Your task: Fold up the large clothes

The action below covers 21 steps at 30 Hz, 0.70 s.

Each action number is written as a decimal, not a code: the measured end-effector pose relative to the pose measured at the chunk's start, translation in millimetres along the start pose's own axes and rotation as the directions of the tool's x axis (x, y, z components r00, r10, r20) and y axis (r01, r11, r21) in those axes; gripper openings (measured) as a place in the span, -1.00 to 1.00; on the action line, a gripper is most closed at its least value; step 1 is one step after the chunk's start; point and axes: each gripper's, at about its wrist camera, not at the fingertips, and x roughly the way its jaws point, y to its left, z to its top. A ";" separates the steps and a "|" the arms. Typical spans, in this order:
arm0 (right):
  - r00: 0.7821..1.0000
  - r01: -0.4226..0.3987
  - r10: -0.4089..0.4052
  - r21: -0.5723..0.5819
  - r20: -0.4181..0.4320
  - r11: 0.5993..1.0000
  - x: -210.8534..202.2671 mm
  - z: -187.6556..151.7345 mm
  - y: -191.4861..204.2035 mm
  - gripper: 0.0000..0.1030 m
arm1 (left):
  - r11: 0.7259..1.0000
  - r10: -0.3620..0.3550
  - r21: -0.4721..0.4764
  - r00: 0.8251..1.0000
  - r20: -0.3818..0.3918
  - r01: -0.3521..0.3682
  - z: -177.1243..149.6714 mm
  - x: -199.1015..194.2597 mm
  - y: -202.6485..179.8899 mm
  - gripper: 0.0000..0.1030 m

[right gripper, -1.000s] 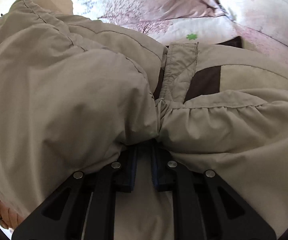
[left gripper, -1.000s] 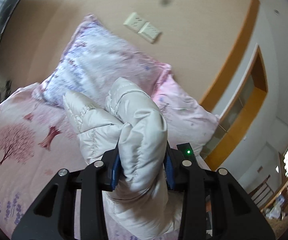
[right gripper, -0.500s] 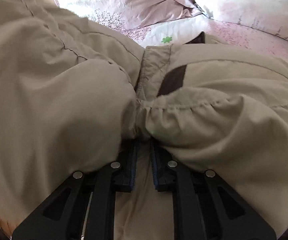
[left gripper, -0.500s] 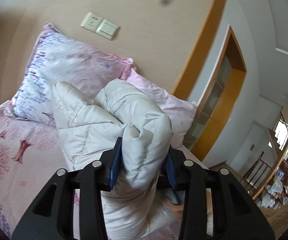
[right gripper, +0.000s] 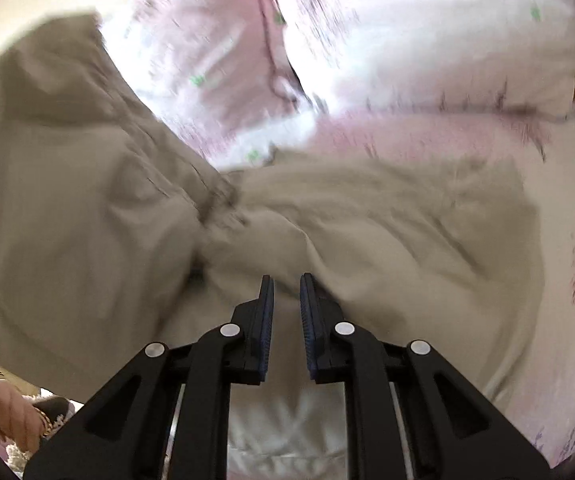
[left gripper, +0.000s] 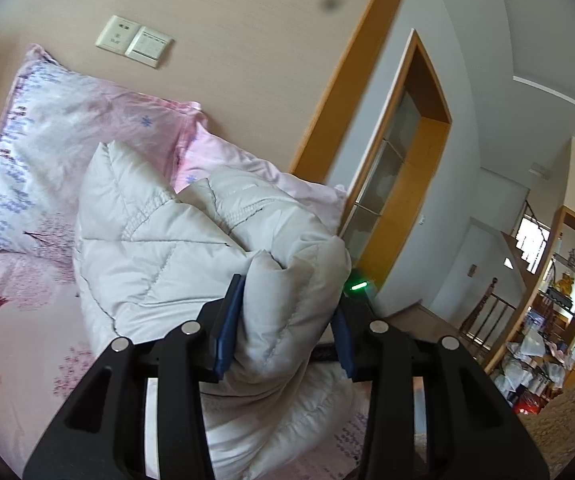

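A cream quilted puffer jacket [left gripper: 159, 256] is bunched up above the pink bed. My left gripper [left gripper: 285, 320] is shut on a thick padded fold of it and holds it raised in front of the pillows. In the right wrist view the jacket's beige lining side [right gripper: 87, 220] fills the left and middle, blurred by motion. My right gripper [right gripper: 287, 304] has its blue-padded fingers [right gripper: 265, 320] close together with a narrow gap, and jacket fabric runs between them.
Two pink floral pillows [left gripper: 67, 128] lean on the beige headboard wall with a switch plate [left gripper: 133, 40]. The pink tree-print bedsheet [left gripper: 7, 320] lies below. A wooden doorway [left gripper: 403, 184] and a cluttered room lie to the right.
My left gripper has swung right with the jacket fold, bringing the doorway more into view. My right gripper has moved fast; the jacket has dropped lower and the pillows now show above it.
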 end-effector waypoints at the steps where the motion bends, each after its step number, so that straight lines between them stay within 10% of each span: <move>1: 0.999 -0.006 0.006 0.005 -0.042 1.000 12.3 -0.3 -3.8 -0.72 | 1.000 -0.010 0.004 1.000 -0.005 0.010 -0.7 4.2 -3.7 -0.21; 10: 0.993 -0.080 0.081 0.017 -0.084 0.997 54.8 20.2 -14.9 -0.76 | 0.995 -0.103 0.001 0.992 -0.075 0.103 -10.5 48.4 -25.3 -0.19; 16: 0.978 -0.175 0.158 0.124 0.138 0.977 -18.3 1.3 -57.6 -0.19 | 0.987 -0.158 -0.002 0.981 -0.111 0.159 -16.7 74.3 -36.6 -0.19; 21: 0.969 -0.157 0.114 0.189 0.219 0.969 -48.4 -14.0 -90.7 -0.19 | 0.983 -0.183 -0.015 0.975 -0.126 0.183 -19.7 91.3 -41.7 -0.19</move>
